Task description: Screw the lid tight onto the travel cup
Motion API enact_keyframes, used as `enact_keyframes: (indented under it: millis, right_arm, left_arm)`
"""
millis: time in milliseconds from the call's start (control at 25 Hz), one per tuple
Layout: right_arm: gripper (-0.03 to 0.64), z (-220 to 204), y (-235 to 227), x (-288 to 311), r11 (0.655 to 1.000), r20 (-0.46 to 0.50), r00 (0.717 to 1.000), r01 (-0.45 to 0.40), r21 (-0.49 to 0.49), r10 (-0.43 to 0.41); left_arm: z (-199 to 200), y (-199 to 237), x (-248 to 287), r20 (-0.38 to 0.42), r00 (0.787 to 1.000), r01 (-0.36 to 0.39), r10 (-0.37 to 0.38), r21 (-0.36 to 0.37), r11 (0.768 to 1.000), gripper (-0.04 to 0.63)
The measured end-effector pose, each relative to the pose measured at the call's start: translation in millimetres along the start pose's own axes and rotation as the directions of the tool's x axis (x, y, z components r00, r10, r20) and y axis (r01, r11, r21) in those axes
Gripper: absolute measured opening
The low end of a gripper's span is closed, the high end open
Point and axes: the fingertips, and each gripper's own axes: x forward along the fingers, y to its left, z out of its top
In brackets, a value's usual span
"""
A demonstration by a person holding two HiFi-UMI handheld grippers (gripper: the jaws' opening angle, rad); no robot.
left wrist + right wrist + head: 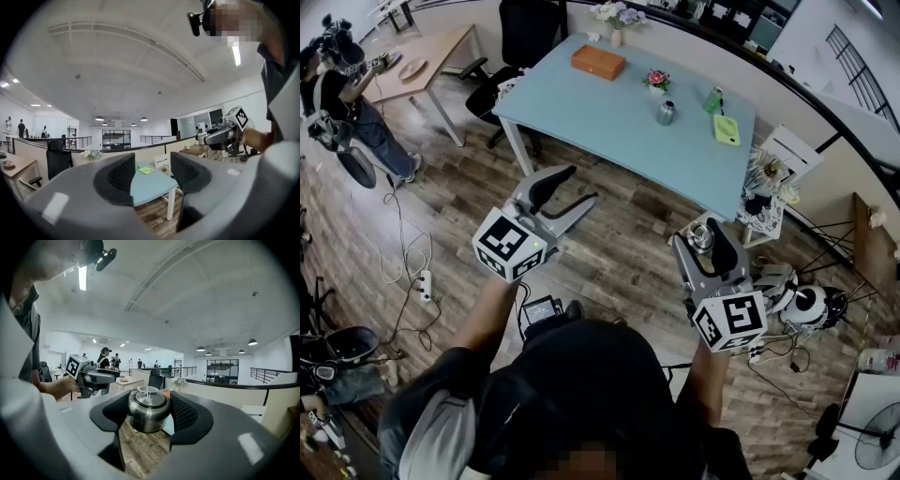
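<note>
Left gripper [581,186] hangs over the brown wood-plank floor [619,248], its jaws apart with nothing between them, fully released. Beyond it, the small stainless-steel travel cup [666,113] stands upright on the pale blue rectangular table [600,117], towards its right end, well apart from both grippers. Over to the right gripper [708,242], clenched on the rounded stainless-steel lid [147,411], loop handle on top

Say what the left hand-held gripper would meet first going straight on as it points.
Most likely the light blue table, seen straight between the left hand-held gripper's parted jaws; nothing shows nearer, though depth is hard to judge.
</note>
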Motion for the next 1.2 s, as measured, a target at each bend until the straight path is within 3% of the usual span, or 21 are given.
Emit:
enact_keyframes:
  millis: [600, 1200]
  right_arm:
    - [0.259, -3.2, 12.6, 16.3, 1.000, -0.018, 1.000, 0.022, 0.015, -0.022]
    - [0.260, 7.5, 33.9, 51.4, 0.995, 0.012, 0.999, 0.036, 0.097, -0.038]
  left_arm:
    - [-9.8, 16.3, -8.3, -0.012, 1.000, 0.028, -0.028, -0.007, 1.000, 0.287]
    - [-27.5, 56.1, -16.6, 0.004, 0.997, 0.071, -0.071, -0.037, 0.997, 0.287]
